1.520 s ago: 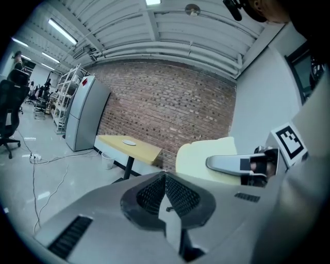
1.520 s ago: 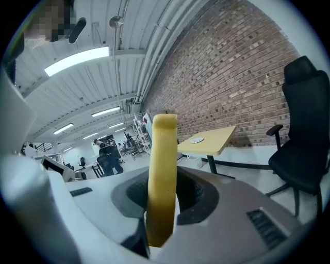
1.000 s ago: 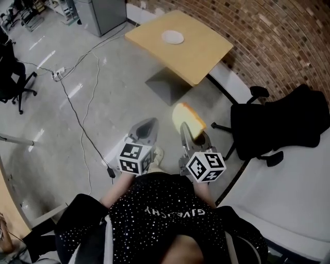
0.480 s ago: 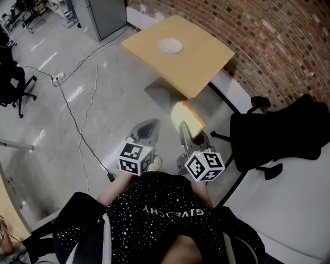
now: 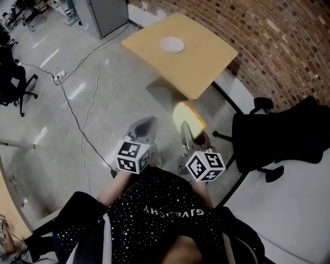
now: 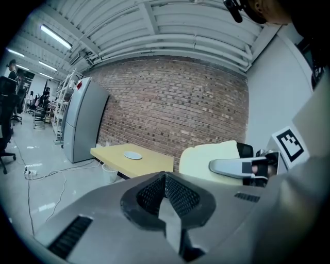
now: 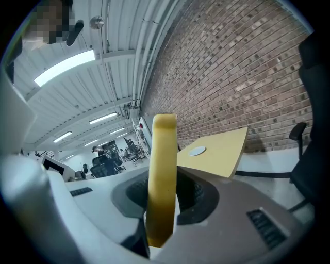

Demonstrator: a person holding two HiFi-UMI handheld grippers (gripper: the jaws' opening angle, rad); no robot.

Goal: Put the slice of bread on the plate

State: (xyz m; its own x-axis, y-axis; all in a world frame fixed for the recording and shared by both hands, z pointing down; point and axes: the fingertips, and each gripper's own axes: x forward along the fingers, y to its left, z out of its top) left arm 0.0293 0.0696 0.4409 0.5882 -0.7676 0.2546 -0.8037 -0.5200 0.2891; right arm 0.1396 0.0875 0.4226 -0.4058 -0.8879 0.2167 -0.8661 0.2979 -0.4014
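Observation:
A yellow slice of bread (image 5: 186, 119) stands on edge between the jaws of my right gripper (image 5: 190, 135), which is shut on it. In the right gripper view the bread (image 7: 161, 180) rises straight up from the pads. My left gripper (image 5: 146, 124) hangs beside it over the floor, shut and empty; its pads (image 6: 178, 195) meet. The small white plate (image 5: 171, 45) lies on a tan table (image 5: 206, 62) well ahead of both grippers. The plate (image 7: 197, 151) is bare.
A black office chair (image 5: 278, 129) stands to the right, near the brick wall (image 5: 278, 46). Cables (image 5: 77, 118) run across the shiny floor at the left. A grey cabinet (image 5: 103, 13) stands at the back, and another chair (image 5: 13, 77) at the far left. A white bin (image 6: 109, 172) sits by the table.
Both grippers have moved forward together toward the table, the bread still held upright. The table and plate now sit slightly nearer in the head view.

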